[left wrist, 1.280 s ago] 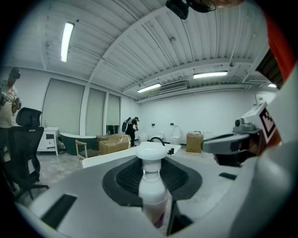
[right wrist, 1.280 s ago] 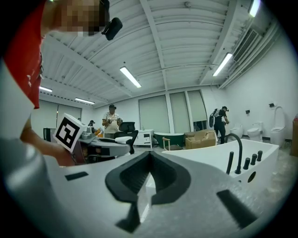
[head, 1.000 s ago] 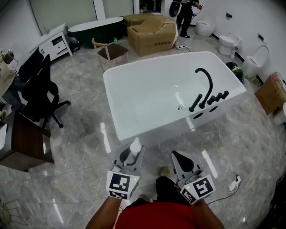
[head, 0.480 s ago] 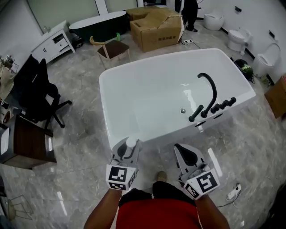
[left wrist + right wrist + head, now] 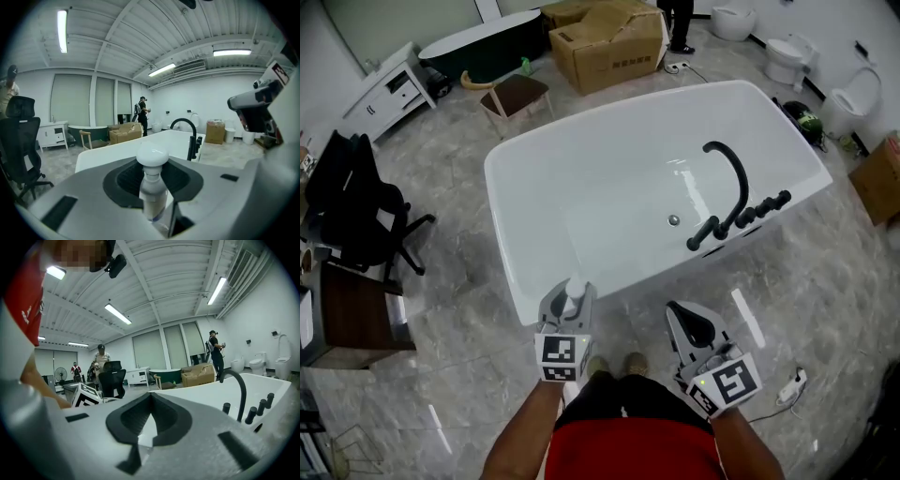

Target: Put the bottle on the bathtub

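Observation:
The white bathtub (image 5: 500,234) fills the middle of the head view, with a black curved faucet (image 5: 727,178) on its right rim. My left gripper (image 5: 567,292) is shut on a small white bottle (image 5: 575,292) with a round white cap, held upright just at the tub's near corner. In the left gripper view the bottle (image 5: 152,187) stands between the dark pads, with the bathtub (image 5: 117,152) and faucet (image 5: 187,133) beyond. My right gripper (image 5: 689,314) is shut and empty, to the right over the floor in front of the tub. In its own view the right gripper (image 5: 150,399) faces the bathtub (image 5: 197,392).
A black office chair (image 5: 356,211) and a dark desk (image 5: 347,314) stand at the left. Behind the tub are a cardboard box (image 5: 609,42), a wooden stool (image 5: 516,94) and a dark tub (image 5: 487,52). Toilets (image 5: 787,56) line the right wall. A power strip (image 5: 789,384) lies on the floor.
The view has come closer to the tub. My left gripper has carried the bottle forward to the tub's near rim. The right gripper keeps its place beside it.

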A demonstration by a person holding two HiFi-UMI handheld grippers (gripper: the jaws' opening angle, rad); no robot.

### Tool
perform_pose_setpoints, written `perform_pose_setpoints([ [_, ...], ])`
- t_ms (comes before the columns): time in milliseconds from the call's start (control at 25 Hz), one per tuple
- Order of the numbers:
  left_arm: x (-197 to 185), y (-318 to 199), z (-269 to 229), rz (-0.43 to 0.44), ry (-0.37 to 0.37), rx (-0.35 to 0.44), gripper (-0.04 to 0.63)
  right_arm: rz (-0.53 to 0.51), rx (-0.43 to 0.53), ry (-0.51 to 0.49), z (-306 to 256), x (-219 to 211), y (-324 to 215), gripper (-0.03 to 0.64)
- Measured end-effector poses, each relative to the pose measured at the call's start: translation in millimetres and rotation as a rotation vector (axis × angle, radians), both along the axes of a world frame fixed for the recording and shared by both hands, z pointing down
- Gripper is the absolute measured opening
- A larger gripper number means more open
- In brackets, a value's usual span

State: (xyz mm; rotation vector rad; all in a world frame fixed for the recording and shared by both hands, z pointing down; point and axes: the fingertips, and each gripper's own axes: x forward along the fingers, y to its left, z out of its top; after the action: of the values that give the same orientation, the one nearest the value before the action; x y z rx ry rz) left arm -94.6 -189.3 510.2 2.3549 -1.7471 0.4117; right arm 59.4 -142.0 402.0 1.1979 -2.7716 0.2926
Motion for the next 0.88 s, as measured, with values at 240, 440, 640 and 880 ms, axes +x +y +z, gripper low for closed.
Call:
perform_pose_setpoints([
  [240,0.8,-24.2,43.5,0.044,-0.023,-0.04,0.106,0.056,-0.038,0.033,14.5,3.8,-11.2,0.005],
  [440,0.7,-40.1,74.3,0.068,-0.017,-0.065,0.106,0.079,-0.078,0.061,32.2,2.0,-13.8,0.005],
  [640,-0.4,-49.3,97.1,0.09,-0.012,-0.088,0.106,0.094,-0.107,0.092,46.1,-0.2,-15.4,0.005],
  [880,-8.3,-51.3,112.1,0.089,-0.014,-0.095,0.106,0.096,-0.128,0.103,55.1,-6.6,-17.8,0.005],
])
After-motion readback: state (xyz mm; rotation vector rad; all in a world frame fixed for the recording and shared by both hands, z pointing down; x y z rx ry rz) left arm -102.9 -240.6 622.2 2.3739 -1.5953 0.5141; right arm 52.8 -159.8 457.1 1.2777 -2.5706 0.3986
